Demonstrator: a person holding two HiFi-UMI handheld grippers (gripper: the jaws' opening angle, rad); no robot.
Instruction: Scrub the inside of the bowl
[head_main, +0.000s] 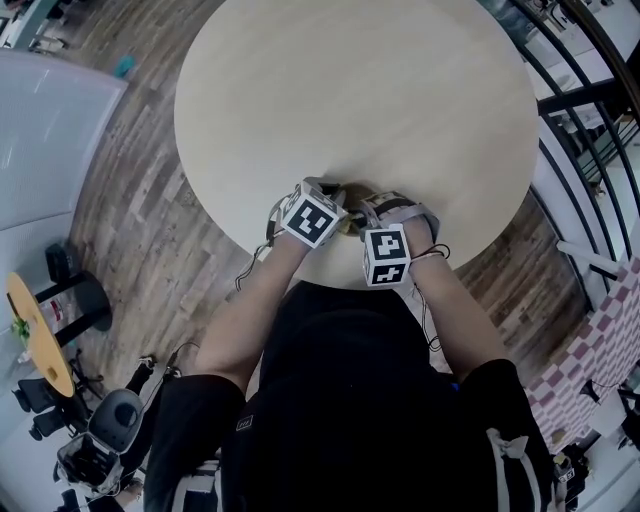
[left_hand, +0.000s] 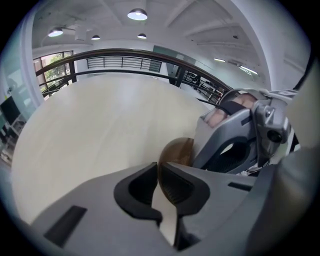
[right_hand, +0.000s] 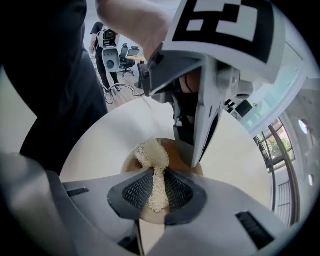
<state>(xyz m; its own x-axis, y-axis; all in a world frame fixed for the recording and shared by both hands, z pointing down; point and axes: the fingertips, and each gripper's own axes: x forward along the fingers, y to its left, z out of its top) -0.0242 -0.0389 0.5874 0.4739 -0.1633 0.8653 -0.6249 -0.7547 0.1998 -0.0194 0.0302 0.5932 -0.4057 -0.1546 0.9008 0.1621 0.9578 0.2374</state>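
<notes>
Round desk (head_main: 350, 90), both tools crowded at its near edge, just in front of the person

Bowl (left_hand: 177, 149): small, brown, sitting on the desk close to that near edge, between the two tools. Almost wholly hidden under them in the head view

Left hand-held gripper (left_hand: 157, 180): jaws drawn nearly together on the thin rim of the bowl, one pad inside, one outside. Looks like the steadying hold

Right hand-held gripper (right_hand: 159, 187): clamped on a pale mesh scrubber (right_hand: 152, 155). The strip runs lengthwise along the jaws and its bunched free end sticks out past the tips

Key relation: the bowl lies straight ahead of and just below the right jaws, with the scrubber's head over the bowl's inside, at the side nearest those jaws. Whether it presses on the surface I cannot tell. The left tool comes down on the rim at the opposite side, so the two face each other across the bowl

Judgement: right does the scrubbing; it needs short strokes that stop short of the left jaws on the rim
</notes>
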